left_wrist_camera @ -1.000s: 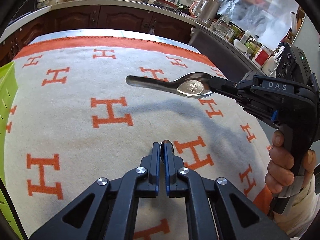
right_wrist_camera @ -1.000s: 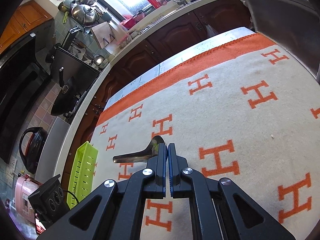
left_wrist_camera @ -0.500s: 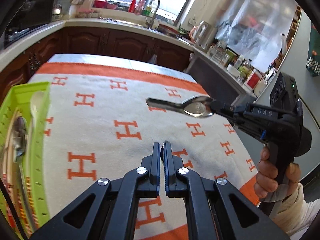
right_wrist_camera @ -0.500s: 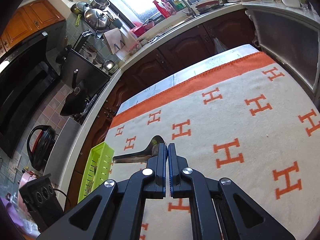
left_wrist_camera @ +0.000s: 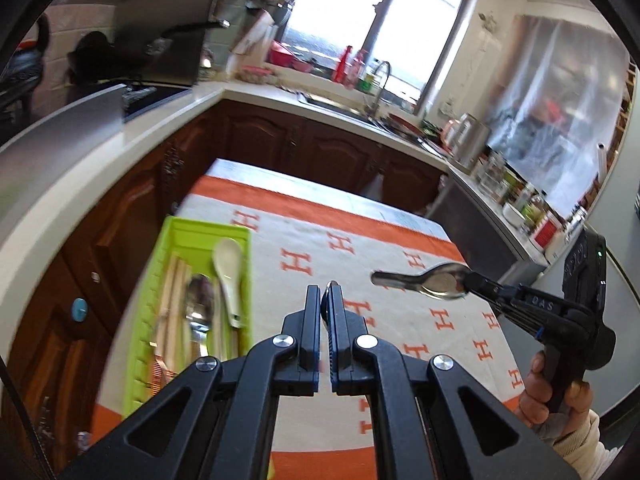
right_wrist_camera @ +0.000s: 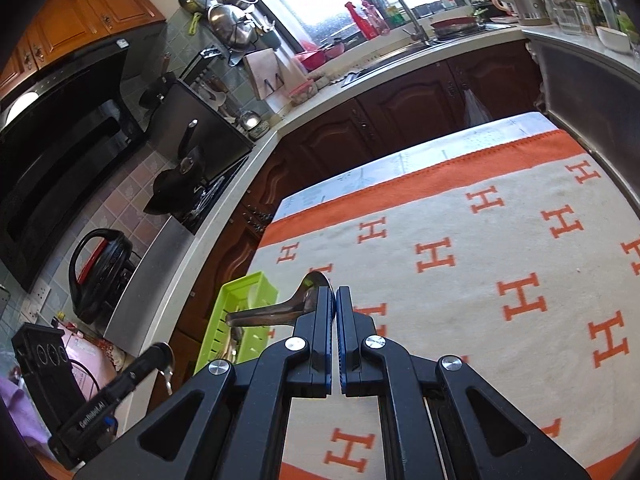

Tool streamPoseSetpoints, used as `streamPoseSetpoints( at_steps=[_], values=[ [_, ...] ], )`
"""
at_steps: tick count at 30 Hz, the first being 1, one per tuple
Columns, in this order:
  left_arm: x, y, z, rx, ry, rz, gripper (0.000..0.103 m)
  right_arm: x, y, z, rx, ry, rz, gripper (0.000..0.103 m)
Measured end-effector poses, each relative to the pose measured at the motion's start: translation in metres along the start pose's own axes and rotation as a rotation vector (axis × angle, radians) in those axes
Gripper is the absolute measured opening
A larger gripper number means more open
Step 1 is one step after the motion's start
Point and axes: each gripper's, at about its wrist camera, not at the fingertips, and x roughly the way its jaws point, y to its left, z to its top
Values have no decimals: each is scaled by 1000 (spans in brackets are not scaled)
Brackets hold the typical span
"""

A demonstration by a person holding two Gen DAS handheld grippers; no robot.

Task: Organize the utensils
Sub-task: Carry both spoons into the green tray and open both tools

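Note:
My right gripper (right_wrist_camera: 334,294) is shut on a short metal spoon (right_wrist_camera: 276,310) by its bowl, handle sticking out left, held in the air above the table; it also shows in the left wrist view (left_wrist_camera: 424,280). My left gripper (left_wrist_camera: 324,296) is shut on a second metal spoon (left_wrist_camera: 330,285), seen edge-on between the fingers; in the right wrist view that spoon (right_wrist_camera: 165,360) hangs at the gripper's tip. A lime green utensil tray (left_wrist_camera: 176,232) lies at the table's left edge and holds a white spoon (left_wrist_camera: 228,264), metal spoons (left_wrist_camera: 198,308) and wooden chopsticks.
The table wears a cream cloth with orange H marks (right_wrist_camera: 480,248). Dark wood cabinets (left_wrist_camera: 312,144), a sink and a stove counter surround it. A steel counter (right_wrist_camera: 592,76) runs along the right side. A black kettle (right_wrist_camera: 100,272) stands left.
Both grippers have risen and tilted back, so more of the kitchen shows. My left gripper has swung left; the green tray now lies nearer the middle of its view.

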Motion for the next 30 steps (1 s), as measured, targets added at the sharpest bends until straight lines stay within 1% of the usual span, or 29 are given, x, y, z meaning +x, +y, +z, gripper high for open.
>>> streamPoseSetpoints(
  at_steps=[7,12,16,19,22,25,30],
  values=[
    [-29,50,18,-36,-70,129,1,7,57,-2,-66,24,31,2],
    [-35,81,23,-44,-77,198,1,18,93,-9,-118,53,40,2],
    [-25,98,19,-28,-55,250,1,31,108,-14,-150,77,38,2],
    [-8,107,13,-15,-14,278,1,43,114,-21,-172,101,35,2],
    [8,109,5,-4,19,294,1,50,120,-29,-198,121,27,2],
    [24,109,1,7,44,306,2,61,118,-35,-224,137,20,2],
    [41,110,-2,23,64,317,2,71,121,-44,-271,165,18,2]
  ],
)
